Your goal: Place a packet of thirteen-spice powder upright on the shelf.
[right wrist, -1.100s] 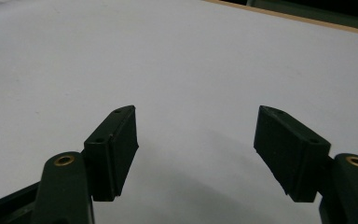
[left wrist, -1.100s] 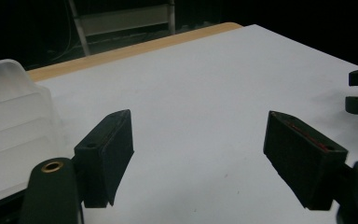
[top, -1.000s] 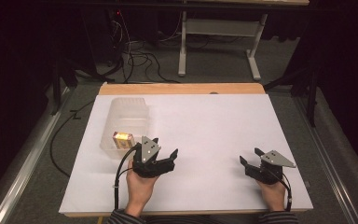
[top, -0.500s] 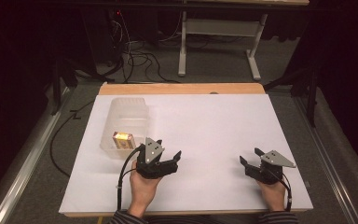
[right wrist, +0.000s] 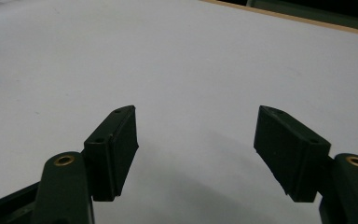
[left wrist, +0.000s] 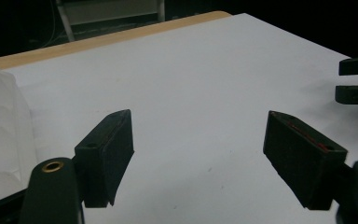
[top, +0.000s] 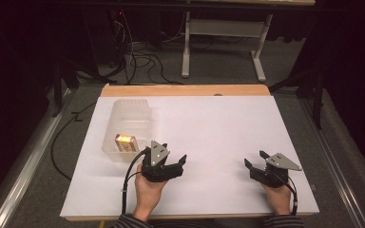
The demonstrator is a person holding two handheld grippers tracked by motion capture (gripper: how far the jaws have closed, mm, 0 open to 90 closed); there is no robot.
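On the white counter (top: pixel 209 142) a clear plastic bin (top: pixel 126 116) is seen at the left, and a small yellow box (top: pixel 125 143) lies inside it at the near end. The left tool (top: pixel 171 167) is held just beside the bin's near right corner, its jaws parted with nothing between them; in the left gripper view the bare counter is seen through the gap and the bin's ribbed wall (left wrist: pixel 0 135) at the left edge. The right tool (top: pixel 253 164) is held well apart at the right side of the counter, its jaws likewise spread and empty, as the right gripper view (right wrist: pixel 196 154) makes plain.

The step in hand is judged to be either the moment just after the box was set in the bin or the approach to fetch it; which of the two cannot be told from how things lie. If the box is to be fetched, the left tool would have to be swung toward the bin, lifted over the rim and lowered around the box before the jaws are closed. Care would be called for so that the light bin is not pushed along the counter by the tool's body.
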